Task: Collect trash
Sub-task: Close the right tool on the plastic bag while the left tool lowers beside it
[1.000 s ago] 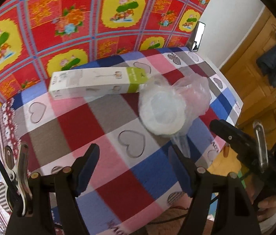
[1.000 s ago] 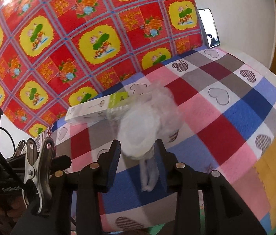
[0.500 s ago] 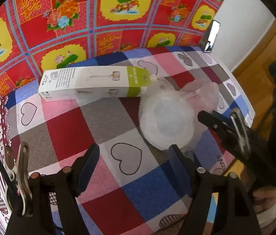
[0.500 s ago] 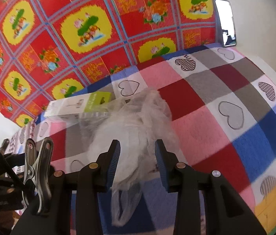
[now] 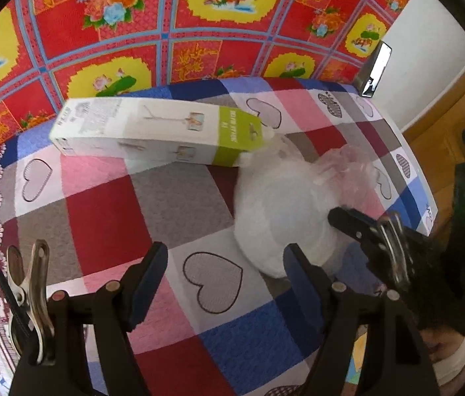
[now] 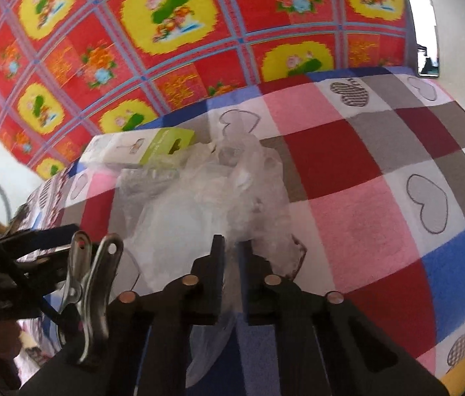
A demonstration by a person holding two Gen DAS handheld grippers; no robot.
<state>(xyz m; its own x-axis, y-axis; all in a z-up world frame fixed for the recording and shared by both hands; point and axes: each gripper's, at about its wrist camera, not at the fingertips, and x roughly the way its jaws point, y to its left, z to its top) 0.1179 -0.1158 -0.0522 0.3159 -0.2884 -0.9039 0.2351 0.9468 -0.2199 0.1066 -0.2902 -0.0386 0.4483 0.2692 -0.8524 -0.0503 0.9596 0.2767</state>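
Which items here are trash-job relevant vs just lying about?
Job:
- clear plastic bag, pinched by the right hand-held gripper
- long white-and-green carton, touching the bag
- left hand-held gripper, open, empty

Lying about:
- checked heart quilt
- red floral cloth behind
- mirror

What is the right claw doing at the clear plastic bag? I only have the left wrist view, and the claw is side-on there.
Observer: The right claw is shut on the crumpled clear plastic bag, with film pinched between its fingers.
Operator: Where on the bag?
Observer: At its near edge. A loose tail of film hangs below the fingers, toward the camera.
Operator: Is anything else caught?
Observer: No, only film sits between the fingers. The long white-and-green cardboard box lies beyond the bag, well clear of them.
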